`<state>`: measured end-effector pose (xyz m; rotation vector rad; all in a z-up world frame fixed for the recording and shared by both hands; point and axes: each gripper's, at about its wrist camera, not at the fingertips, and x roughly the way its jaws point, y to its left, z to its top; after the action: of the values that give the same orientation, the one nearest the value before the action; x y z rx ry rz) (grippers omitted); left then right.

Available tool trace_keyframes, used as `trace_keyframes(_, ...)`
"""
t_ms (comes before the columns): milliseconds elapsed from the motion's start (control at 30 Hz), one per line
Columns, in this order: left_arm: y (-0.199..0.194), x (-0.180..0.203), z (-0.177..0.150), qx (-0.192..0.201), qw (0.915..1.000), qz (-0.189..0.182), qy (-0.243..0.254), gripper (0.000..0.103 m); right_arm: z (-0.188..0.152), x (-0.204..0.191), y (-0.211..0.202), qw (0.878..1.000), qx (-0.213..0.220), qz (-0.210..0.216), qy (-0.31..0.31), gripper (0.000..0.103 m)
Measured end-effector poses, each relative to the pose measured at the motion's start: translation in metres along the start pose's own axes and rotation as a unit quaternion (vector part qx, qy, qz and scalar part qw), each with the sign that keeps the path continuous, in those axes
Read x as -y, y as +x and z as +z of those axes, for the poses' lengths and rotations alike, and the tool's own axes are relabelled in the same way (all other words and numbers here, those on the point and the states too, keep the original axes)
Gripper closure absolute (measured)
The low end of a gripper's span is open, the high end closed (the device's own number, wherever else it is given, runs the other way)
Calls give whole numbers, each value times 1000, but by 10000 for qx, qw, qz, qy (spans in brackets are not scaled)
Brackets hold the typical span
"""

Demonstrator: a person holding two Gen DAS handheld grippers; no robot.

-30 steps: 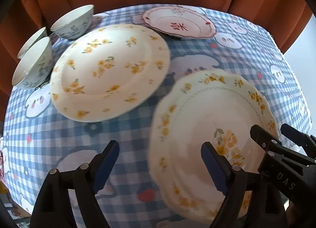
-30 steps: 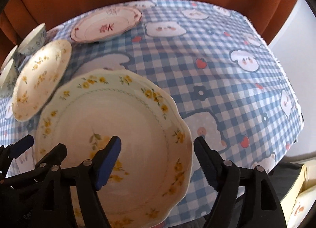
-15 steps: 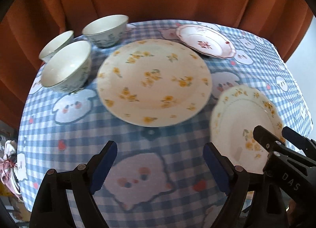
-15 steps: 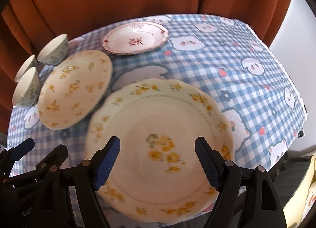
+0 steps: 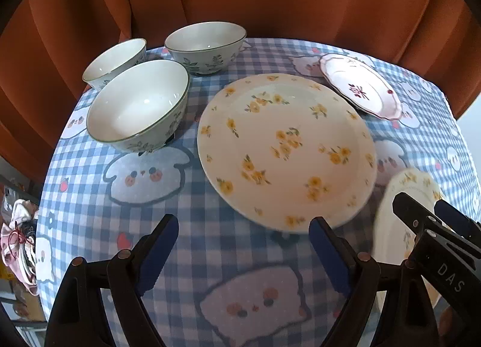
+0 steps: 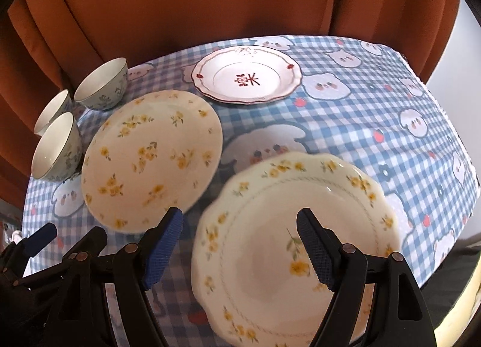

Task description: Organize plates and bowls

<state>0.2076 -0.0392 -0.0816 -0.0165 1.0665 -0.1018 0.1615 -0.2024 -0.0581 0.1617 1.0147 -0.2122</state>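
A large round yellow-flower plate lies mid-table. A scalloped yellow-flower plate lies at the front right. A white plate with red markings lies at the back. Three white bowls with leaf pattern stand at the back left. My left gripper is open and empty above the cloth in front of the round plate. My right gripper is open and empty above the scalloped plate's left part.
The table has a blue checked cloth with bear prints. An orange curtain hangs close behind it. The table's right edge drops off. Clutter lies below the left edge.
Both grippers have pulled back and turned left. The bowls and the round plate came further into view. No plate or bowl has moved on the table.
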Motion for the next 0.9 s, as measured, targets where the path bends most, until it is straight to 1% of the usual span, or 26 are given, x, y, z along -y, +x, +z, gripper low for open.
trace_keyframes(200, 19, -3, 22, 13, 9998, 124, -134, 13, 25, -8, 22, 9999, -12, 106, -133, 22)
trace_keyframes(333, 38, -5, 36, -75, 9995, 178, -251, 13, 41, -11, 37, 9997, -30, 168, -166, 22)
trace_keyframes(533, 63, -4, 47, -265, 9986, 288, -354, 13, 66, -20, 67, 9992, -115, 305, -240, 22)
trace_keyframes(733, 80, -6, 55, -391, 9978, 309, -443, 13, 80, -28, 90, 9985, -213, 370, -329, 23)
trace_keyframes(800, 84, -7, 56, -430, 9976, 292, -458, 14, 83, -30, 97, 9981, -274, 411, -361, 32)
trace_keyframes(900, 88, -4, 59, -403, 9976, 220, -524, 14, 86, -32, 110, 9973, -431, 456, -372, 37)
